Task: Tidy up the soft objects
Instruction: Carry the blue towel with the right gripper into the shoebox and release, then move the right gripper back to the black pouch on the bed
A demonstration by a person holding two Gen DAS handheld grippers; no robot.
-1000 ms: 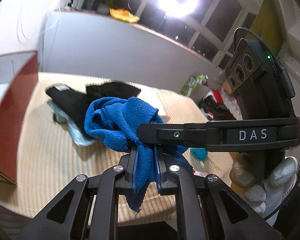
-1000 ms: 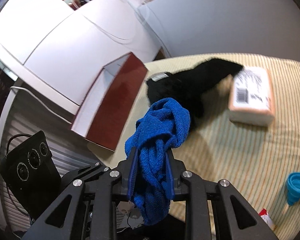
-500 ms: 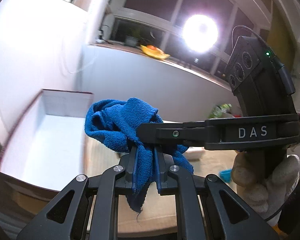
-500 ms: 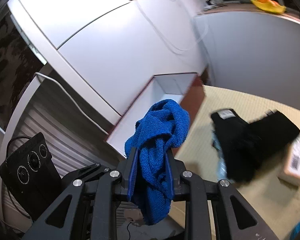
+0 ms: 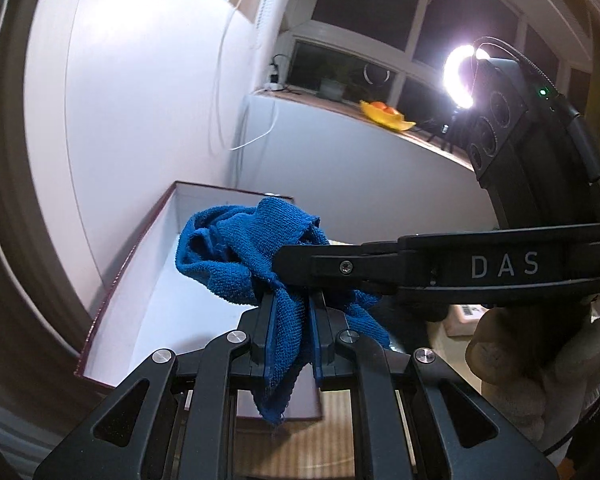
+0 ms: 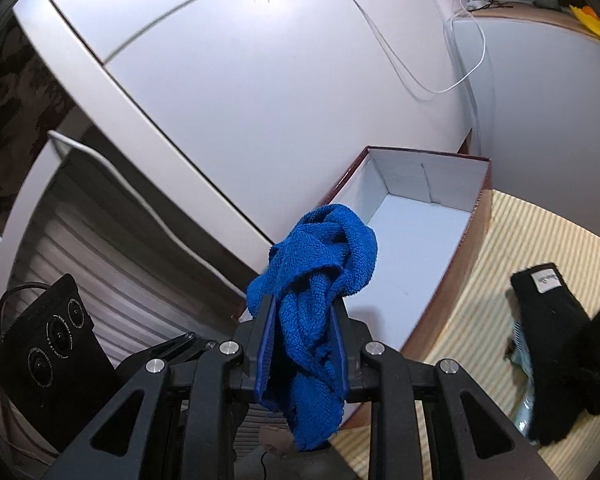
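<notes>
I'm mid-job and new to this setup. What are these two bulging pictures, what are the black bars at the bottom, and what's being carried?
There is no robot arm here. A person holds a hand tool with a two-finger claw in each hand, and a wide-angle camera on each tool looks forward along its fingers. That lens makes the room bulge.

One picture comes from the left claw, the other from the right claw. The black bars are each tool's own linkage. In the left picture the bar marked DAS is the right tool, gripped by a gloved hand.

Both claws are shut on one crumpled blue towel, each pinching a part of it.

Ahead is an open box, dark red outside and white inside; the part in view holds nothing. Beside it, on a striped mat, lie black fabric items.
</notes>
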